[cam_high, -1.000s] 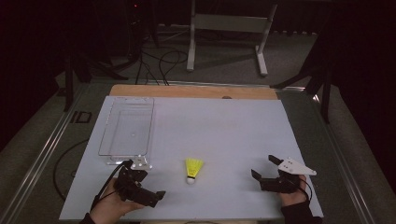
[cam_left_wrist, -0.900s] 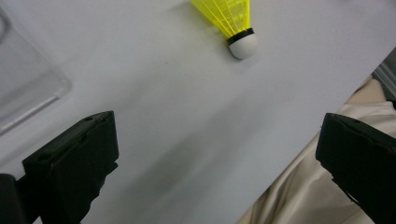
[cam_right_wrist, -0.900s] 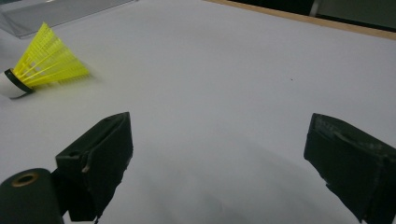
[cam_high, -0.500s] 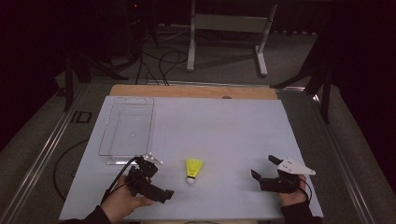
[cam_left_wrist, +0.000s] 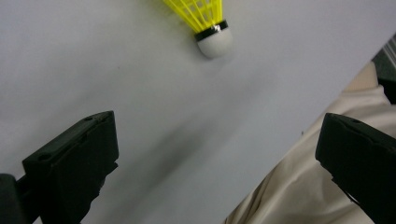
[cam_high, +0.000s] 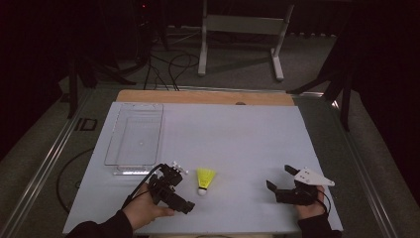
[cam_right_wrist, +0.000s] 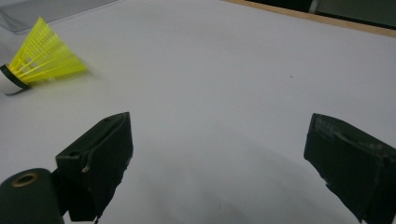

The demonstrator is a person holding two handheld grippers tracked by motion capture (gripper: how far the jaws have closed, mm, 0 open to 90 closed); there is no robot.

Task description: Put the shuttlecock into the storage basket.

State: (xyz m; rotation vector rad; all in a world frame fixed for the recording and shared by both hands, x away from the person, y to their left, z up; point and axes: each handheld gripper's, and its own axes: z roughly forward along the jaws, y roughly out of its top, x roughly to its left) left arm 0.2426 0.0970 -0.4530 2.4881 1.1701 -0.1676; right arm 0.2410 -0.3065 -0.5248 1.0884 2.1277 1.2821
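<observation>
the left hand-held gripper (cam_high: 171, 191) lies low over the desk (cam_high: 237, 134), its jaws spread wide with nothing between them, angled toward the near edge; the person's left hand (cam_high: 143, 210) grips it from behind. just to its right lies the yellow plastic shuttlecock with a white cork tip (cam_high: 204, 179), on its side, tip toward the person. the right hand-held gripper (cam_high: 280, 186), well apart, gapes too, empty. a clear plastic tray (cam_high: 134, 139) sits beyond the left gripper.

Yellow shuttlecock (cam_high: 204, 179) lying on the white bench (cam_high: 237, 134), left tongs (cam_high: 184, 203) just beside it, right tongs (cam_high: 278, 177) well apart, clear tray (cam_high: 134, 140) behind.
</observation>
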